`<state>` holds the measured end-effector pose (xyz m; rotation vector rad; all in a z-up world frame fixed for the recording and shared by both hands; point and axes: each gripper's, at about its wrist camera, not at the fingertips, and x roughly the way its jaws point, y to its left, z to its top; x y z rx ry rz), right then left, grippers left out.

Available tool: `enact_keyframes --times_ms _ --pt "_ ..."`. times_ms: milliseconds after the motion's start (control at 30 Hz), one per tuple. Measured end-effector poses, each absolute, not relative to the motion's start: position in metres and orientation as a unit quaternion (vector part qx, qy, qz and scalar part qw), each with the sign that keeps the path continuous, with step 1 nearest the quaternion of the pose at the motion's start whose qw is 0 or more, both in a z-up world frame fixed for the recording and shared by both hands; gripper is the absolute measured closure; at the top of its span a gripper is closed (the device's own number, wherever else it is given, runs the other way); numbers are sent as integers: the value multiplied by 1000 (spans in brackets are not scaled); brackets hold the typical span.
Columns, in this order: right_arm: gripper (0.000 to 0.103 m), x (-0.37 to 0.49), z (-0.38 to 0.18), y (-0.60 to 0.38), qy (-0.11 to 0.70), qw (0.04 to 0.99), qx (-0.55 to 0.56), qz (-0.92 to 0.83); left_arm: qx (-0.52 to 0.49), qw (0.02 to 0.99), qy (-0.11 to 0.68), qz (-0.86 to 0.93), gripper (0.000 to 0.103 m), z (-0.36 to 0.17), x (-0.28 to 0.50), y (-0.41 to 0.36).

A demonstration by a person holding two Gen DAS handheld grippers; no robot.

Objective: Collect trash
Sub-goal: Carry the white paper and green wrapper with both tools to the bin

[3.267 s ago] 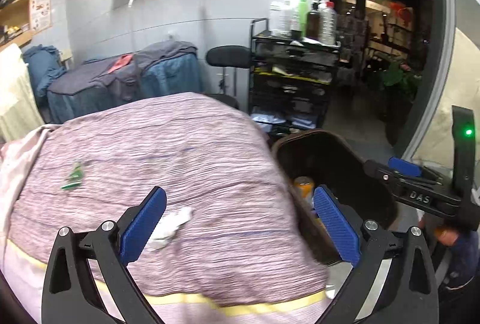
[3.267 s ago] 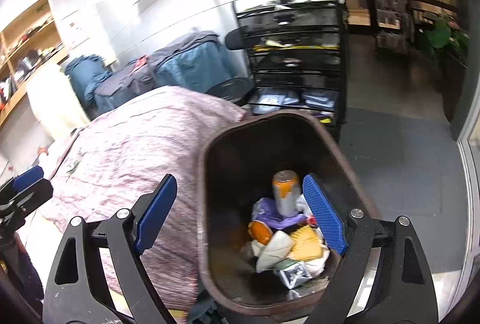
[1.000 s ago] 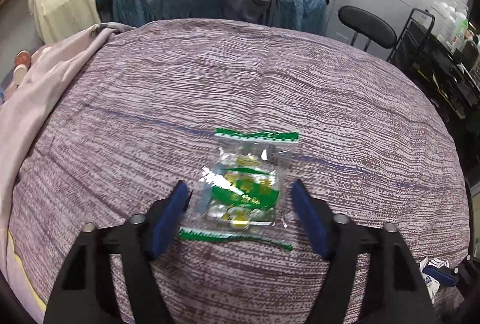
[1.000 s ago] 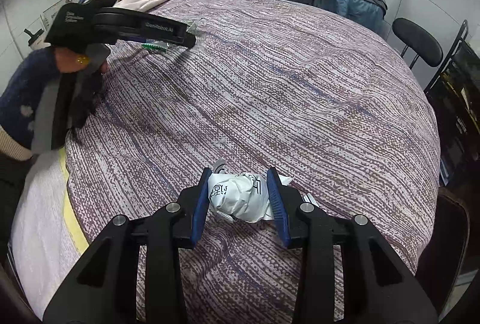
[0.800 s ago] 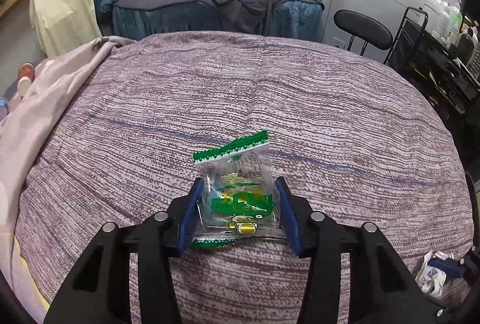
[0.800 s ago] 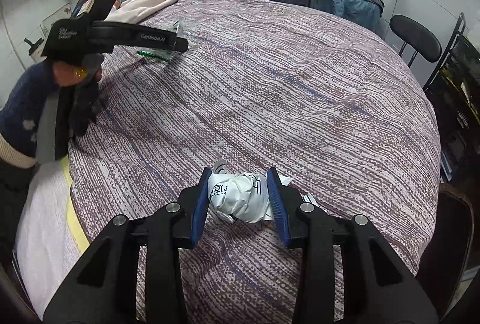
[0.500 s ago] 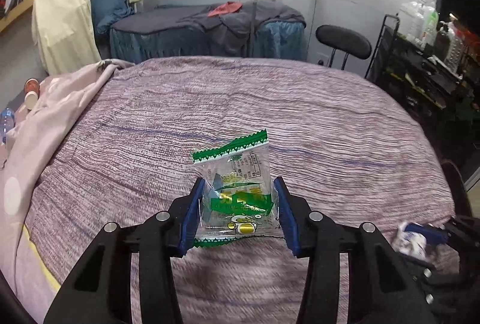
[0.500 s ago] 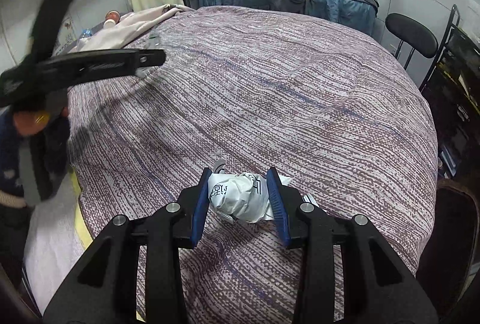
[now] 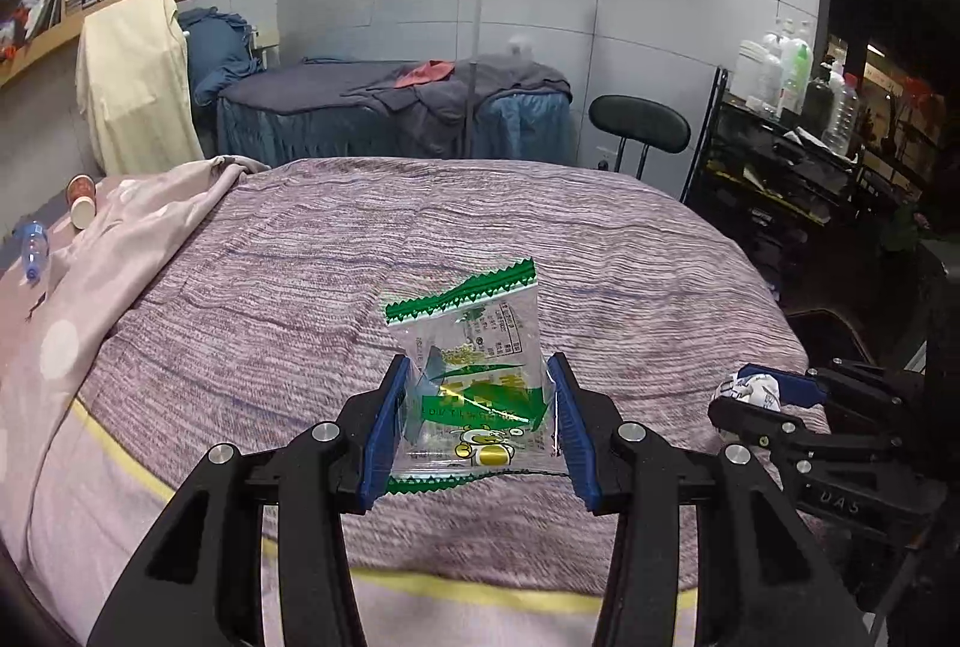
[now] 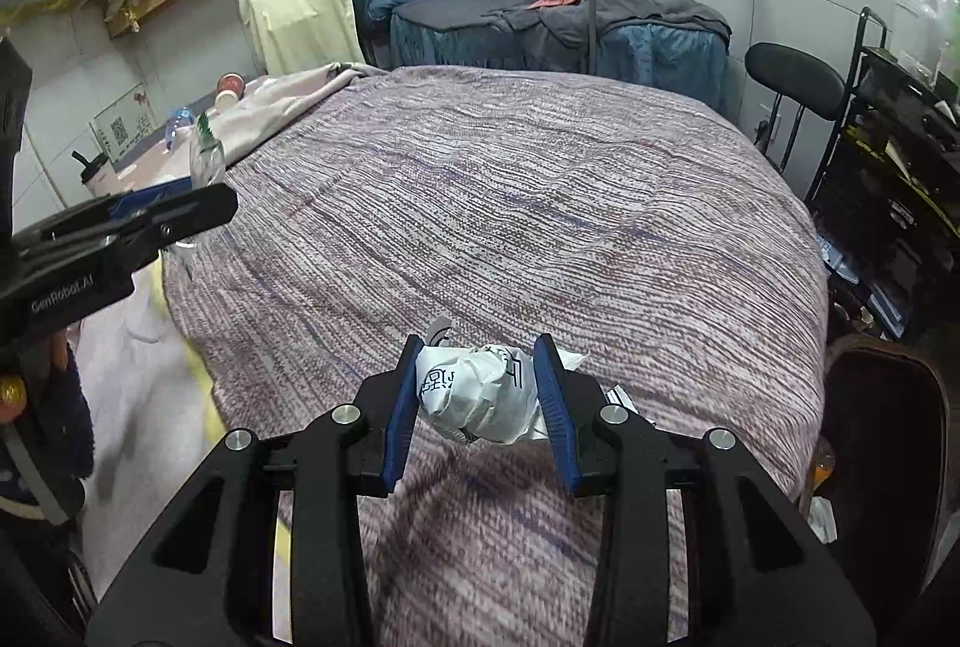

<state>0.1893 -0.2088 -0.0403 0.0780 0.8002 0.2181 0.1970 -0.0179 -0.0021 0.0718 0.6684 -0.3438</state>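
Jaws of the left gripper [image 9: 477, 422] pinch a green-printed clear snack wrapper [image 9: 474, 377] upright between them, the right gripper [image 10: 477, 395] clamps crumpled white paper [image 10: 480, 392], both seemingly bound for the bin [image 10: 888, 407].

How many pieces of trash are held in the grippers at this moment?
2. A clear plastic wrapper with green print is clamped in the left hand-held gripper; a crumpled white paper ball is clamped in the right hand-held gripper. Both are above the striped purple bedspread.
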Motion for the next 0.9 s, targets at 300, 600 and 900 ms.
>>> enact_keyframes --times_ms 300,600,900 --pt "65 145 -27 -241 364 925 67 87 17 928 320 -189 57 -2 157 -28" --pt "65 115 -29 -282 353 928 106 50 3 924 321 -207 57 -3 135 -42" --pt "65 89 -31 -331 338 931 140 -5 0 918 324 -229 57 -3 123 -63"
